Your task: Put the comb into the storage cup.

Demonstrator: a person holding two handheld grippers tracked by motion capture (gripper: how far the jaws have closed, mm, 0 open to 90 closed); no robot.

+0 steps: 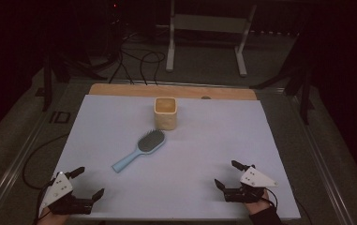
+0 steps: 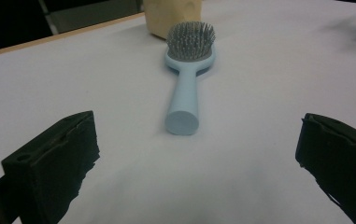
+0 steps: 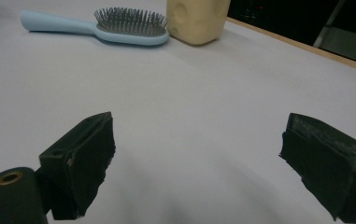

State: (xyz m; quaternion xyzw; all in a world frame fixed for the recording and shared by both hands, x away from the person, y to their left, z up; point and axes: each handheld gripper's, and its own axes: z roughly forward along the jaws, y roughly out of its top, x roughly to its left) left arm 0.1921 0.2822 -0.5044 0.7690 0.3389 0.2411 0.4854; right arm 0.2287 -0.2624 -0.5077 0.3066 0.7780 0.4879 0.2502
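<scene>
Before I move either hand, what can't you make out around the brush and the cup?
- Cream square cup: its inside is too dim in the high view; its top is cut off by the upper edge in both gripper views.
- Light blue plastic hairbrush: the underside is hidden against the white table sheet.
- Small dark spot on the wooden edge: too small to identify.

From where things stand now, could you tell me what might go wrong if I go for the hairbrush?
1. The hairbrush lies flat on the table sheet, bristles up; closing the left claw on its rounded handle could make it slip or roll.
2. The brush head sits close to the beige cup, so pushing the brush may nudge or tip the cup.
3. Both claws, including the right claw, stand open near the table's front edge, a fair reach away.
</scene>
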